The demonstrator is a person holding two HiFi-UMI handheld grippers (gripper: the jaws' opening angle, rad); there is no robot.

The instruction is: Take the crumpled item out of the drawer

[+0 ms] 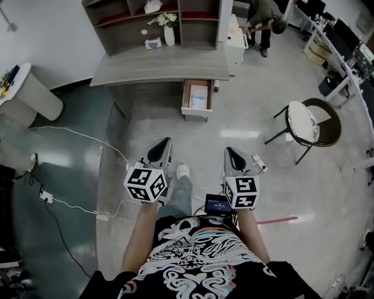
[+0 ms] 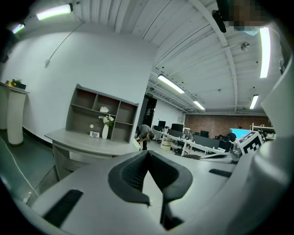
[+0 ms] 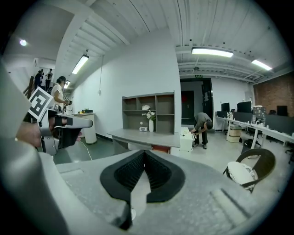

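Observation:
Ahead of me, the grey desk point(image 1: 158, 67) has one drawer point(image 1: 196, 112) pulled open at its right end. A pale item point(image 1: 198, 96) lies inside; I cannot make out its shape from here. My left gripper point(image 1: 165, 142) and right gripper point(image 1: 229, 150) are held side by side at waist height, well short of the desk, pointing towards it. Both are shut with nothing between the jaws. In the left gripper view the pads meet at the left gripper's tip point(image 2: 148, 153), and in the right gripper view at the right gripper's tip point(image 3: 144, 153).
A shelf unit point(image 1: 152, 23) with a white vase of flowers point(image 1: 169, 32) stands on the desk. White cables point(image 1: 76, 137) run over the floor at left, near a white round stand point(image 1: 32, 96). A chair point(image 1: 307, 122) stands at right. A person point(image 1: 266, 17) bends over beside a white cabinet point(image 1: 235, 38).

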